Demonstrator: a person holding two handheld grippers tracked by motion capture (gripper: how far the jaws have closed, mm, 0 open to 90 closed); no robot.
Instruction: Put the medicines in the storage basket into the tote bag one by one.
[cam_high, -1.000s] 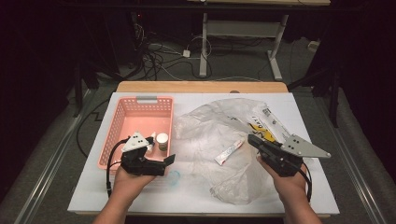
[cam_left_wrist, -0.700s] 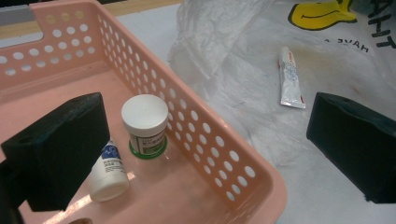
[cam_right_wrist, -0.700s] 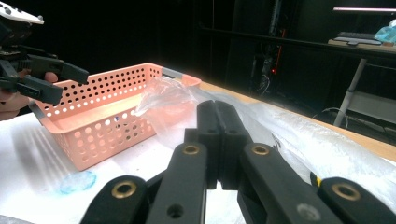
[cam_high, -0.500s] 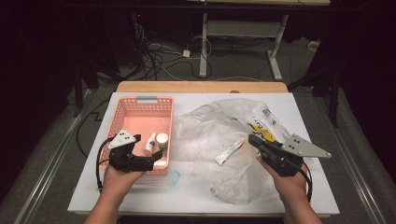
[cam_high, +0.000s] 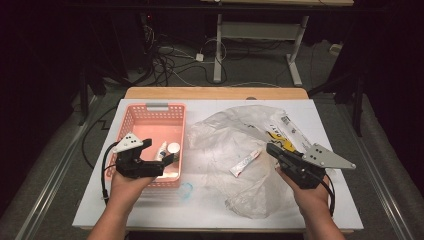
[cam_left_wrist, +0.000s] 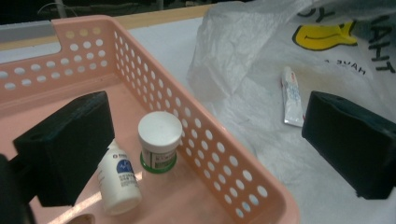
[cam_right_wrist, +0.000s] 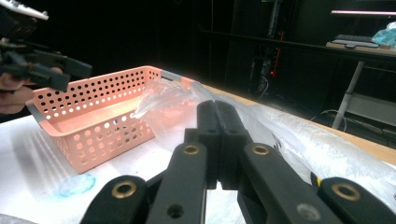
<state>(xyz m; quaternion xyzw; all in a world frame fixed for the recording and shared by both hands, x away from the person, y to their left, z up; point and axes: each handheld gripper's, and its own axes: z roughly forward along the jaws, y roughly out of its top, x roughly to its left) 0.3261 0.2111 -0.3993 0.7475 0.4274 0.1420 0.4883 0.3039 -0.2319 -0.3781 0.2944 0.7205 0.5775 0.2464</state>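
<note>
Holding a jar (cam_left_wrist: 159, 137) and bottle (cam_left_wrist: 118, 178), the basket (cam_high: 131, 120) sits beneath spread left jaws; right jaws pressed together.

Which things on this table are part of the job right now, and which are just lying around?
In the job: pink basket, white jar and small white bottle inside it, tube lying on the plastic bag, left gripper, right gripper.

Lying about: blue ring-shaped piece on the table.
</note>
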